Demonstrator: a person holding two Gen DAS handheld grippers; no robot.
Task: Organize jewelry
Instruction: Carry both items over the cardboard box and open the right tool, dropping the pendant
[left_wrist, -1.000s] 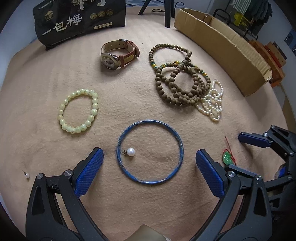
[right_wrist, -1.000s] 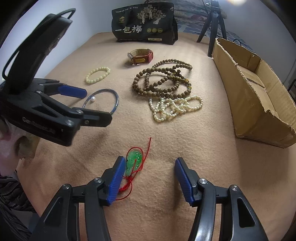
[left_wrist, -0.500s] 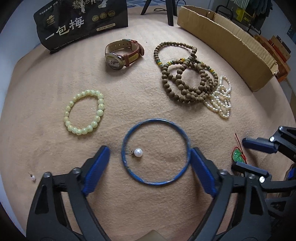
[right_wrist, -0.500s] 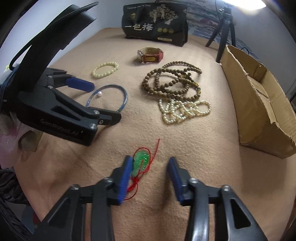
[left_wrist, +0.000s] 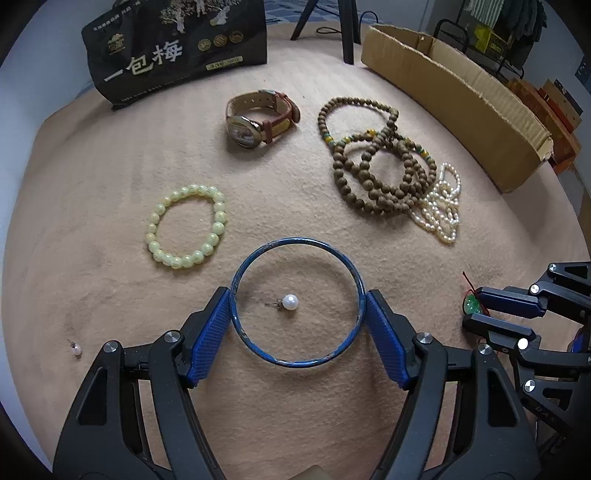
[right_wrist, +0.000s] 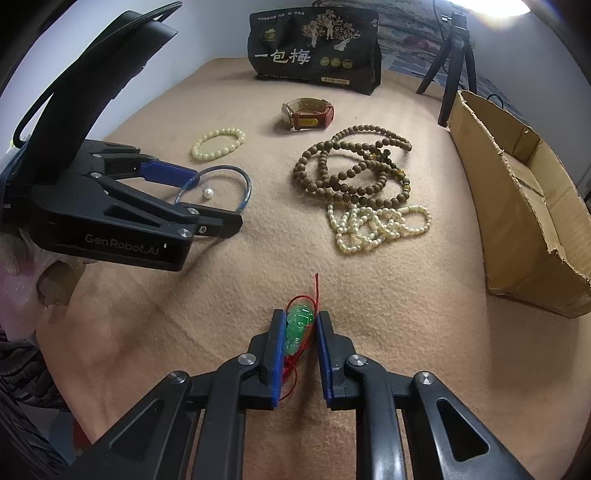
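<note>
My left gripper (left_wrist: 297, 328) has closed on the blue bangle (left_wrist: 349, 264), its blue pads touching both sides; the bangle lies on the tan cloth around a pearl earring (left_wrist: 290, 302). My right gripper (right_wrist: 300, 332) is shut on the green pendant (right_wrist: 298, 325) with its red cord. In the left wrist view the pendant (left_wrist: 471, 305) shows at the right between the right gripper's fingers. The left gripper (right_wrist: 192, 199) and bangle (right_wrist: 245, 184) also show in the right wrist view.
On the cloth lie a pale green bead bracelet (left_wrist: 186, 225), a brown-strap watch (left_wrist: 260, 118), brown wooden beads (left_wrist: 373, 162), a white pearl strand (left_wrist: 443, 210) and a second pearl earring (left_wrist: 75, 349). A cardboard box (left_wrist: 461, 96) stands at right, a black bag (left_wrist: 173, 48) at the back.
Both grippers have closed: the left moved forward and onto the blue bangle, the right came in around the green pendant.
</note>
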